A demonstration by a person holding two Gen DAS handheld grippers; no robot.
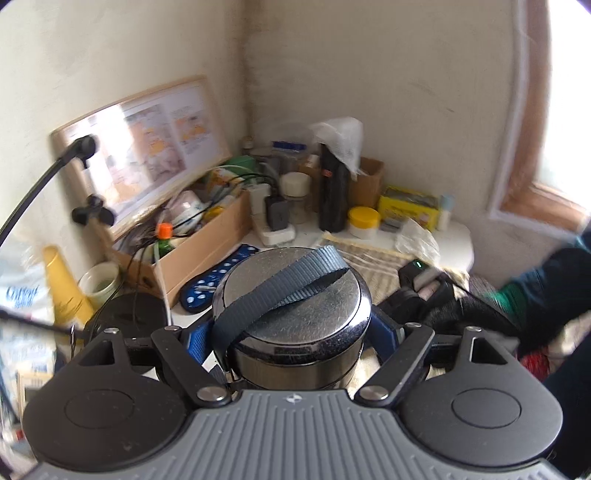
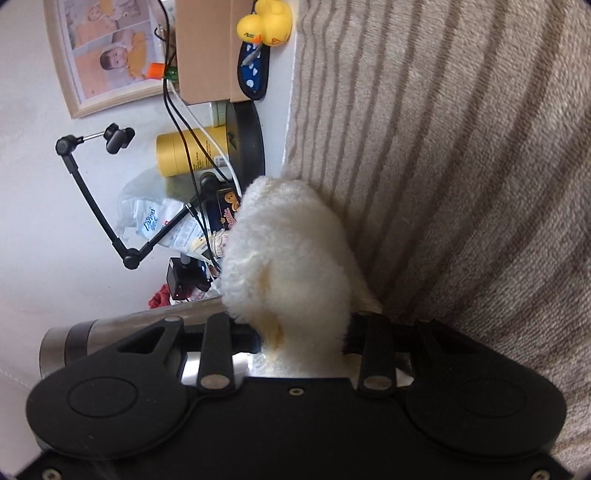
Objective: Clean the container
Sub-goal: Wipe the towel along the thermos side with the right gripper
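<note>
Left gripper (image 1: 293, 332) clamped around a steel container (image 1: 291, 314), blue-padded fingers (image 1: 195, 341) pressed against both sides of its body just below the lid. Container upright, filling the near centre of the left wrist view, directly between the fingers and hard up against the gripper body. Flat scratched metal lid (image 1: 295, 291) on top, with a blue-grey webbing strap (image 1: 295, 284) looped across it and running down the near-left side.

Beyond the container, a cluttered white tabletop (image 1: 454, 236): cardboard box (image 1: 195, 236) of oddments far left, blue spotted pad (image 1: 218, 277) just left of the container, black bottle (image 1: 334, 192) and yellow-lidded jar (image 1: 364, 221) farther back, yellow carton (image 1: 410, 206) far right. Framed picture (image 1: 147, 147) leaning on the left wall.

Right gripper (image 2: 295, 332) clenched on a fluffy cream cloth (image 2: 288, 251), which bulges forward from between the fingers and hides their tips. Same steel container (image 2: 74, 343) lying across the near-left of the right wrist view, partly behind the gripper body, its bright metal showing just under the cloth; actual contact between cloth and metal not discernible. Striped beige towel (image 2: 461, 166) filling the right side. Yellow rubber duck (image 2: 266, 24) far at the top, black articulated stand (image 2: 96, 199) at left.
</note>
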